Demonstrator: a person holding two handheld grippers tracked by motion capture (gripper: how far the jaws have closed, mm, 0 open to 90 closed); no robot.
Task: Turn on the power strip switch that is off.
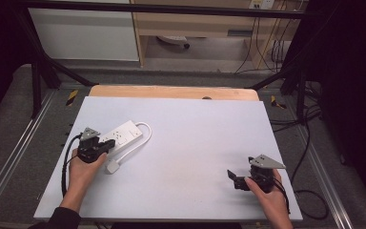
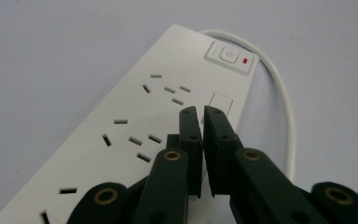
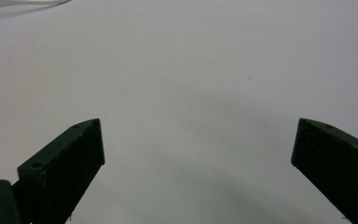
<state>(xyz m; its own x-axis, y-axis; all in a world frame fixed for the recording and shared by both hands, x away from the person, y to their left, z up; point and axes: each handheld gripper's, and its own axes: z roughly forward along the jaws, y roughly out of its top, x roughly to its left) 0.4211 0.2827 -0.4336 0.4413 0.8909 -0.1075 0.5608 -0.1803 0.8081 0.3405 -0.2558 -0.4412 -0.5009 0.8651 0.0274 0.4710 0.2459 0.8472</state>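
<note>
While my left gripper (image 1: pixel 106 146) sat over the near end of the power strip (image 1: pixel 120 135) on the worktop's (image 1: pixel 195 129) left half, its fingers (image 2: pixel 190 135) were together, with only a slit between them and nothing held. I judged the strip light, rigid and slick-shelled, best taken across its narrow sides; its white cord (image 1: pixel 143 136) would drag, ending at the plug (image 1: pixel 113 167). That gripper's view showed the switch (image 2: pixel 229 56) and red lamp; the high view did not. My right gripper (image 1: pixel 232 176) rested well apart, fingers (image 3: pixel 70 163) wide, empty.
</note>
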